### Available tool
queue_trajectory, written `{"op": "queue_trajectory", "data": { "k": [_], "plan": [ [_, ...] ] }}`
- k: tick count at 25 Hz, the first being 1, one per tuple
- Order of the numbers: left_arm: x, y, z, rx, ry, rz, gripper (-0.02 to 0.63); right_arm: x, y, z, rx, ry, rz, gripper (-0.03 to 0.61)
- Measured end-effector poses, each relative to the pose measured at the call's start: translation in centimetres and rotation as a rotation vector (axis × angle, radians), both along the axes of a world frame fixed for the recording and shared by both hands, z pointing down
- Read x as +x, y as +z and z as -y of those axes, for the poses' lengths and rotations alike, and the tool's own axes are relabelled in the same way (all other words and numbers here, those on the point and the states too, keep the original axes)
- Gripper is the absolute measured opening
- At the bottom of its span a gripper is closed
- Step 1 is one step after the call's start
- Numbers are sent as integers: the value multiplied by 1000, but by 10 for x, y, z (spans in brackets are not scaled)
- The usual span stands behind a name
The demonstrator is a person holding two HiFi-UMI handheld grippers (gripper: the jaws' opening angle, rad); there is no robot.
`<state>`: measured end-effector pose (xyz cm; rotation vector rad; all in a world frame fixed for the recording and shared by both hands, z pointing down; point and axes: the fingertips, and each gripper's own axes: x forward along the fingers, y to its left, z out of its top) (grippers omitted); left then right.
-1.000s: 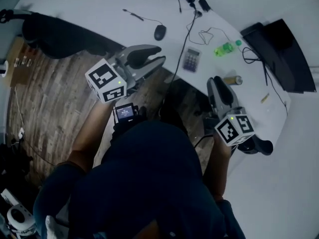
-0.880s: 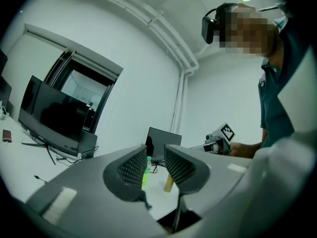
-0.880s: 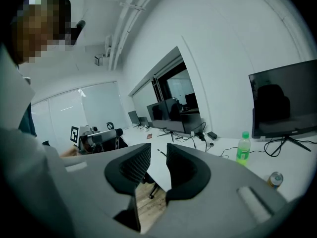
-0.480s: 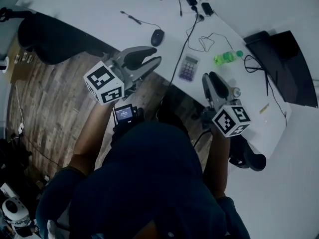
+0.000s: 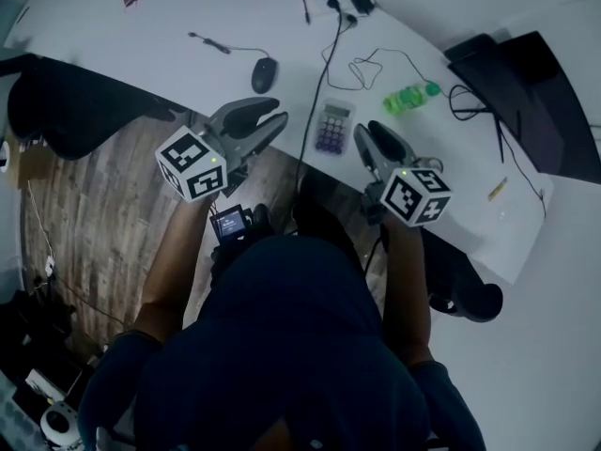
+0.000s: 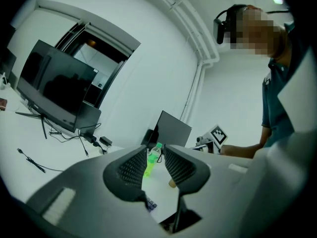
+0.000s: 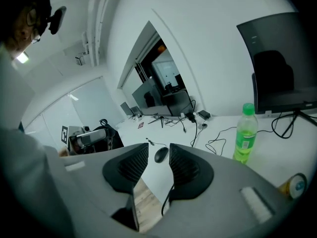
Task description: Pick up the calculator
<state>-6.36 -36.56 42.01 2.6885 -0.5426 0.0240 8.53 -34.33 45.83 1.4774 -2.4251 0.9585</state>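
The calculator [image 5: 332, 126], grey with purple keys, lies flat near the white desk's [image 5: 188, 64] front edge; a sliver of the calculator [image 6: 150, 204] shows low between the left jaws. My left gripper [image 5: 272, 122] hovers at the desk edge left of it and points level; this left gripper [image 6: 154, 152] is shut on nothing. My right gripper [image 5: 364, 137] hangs just right of the calculator. The right gripper's [image 7: 159, 148] jaws are opening, with nothing between them.
A green bottle [image 5: 406, 97] lies behind the calculator, a black mouse [image 5: 264, 73] sits to its left, and a cable [image 5: 315, 83] runs past it. A dark monitor [image 5: 526, 92] lies at the right. A black chair [image 5: 66, 101] stands at the left. A can [image 7: 297, 185] is near the bottle [image 7: 245, 133].
Both grippers have moved forward and down toward the desk. The right one has slid left until its tips are beside the calculator, and its jaws have parted slightly.
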Motion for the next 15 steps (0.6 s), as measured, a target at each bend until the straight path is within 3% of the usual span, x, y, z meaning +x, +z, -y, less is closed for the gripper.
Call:
{"op": "queue_trajectory", "data": {
  "k": [15],
  "plan": [
    [58, 112, 28, -230, 49, 114, 128, 38, 105, 24, -215, 61, 38, 139]
  ]
}}
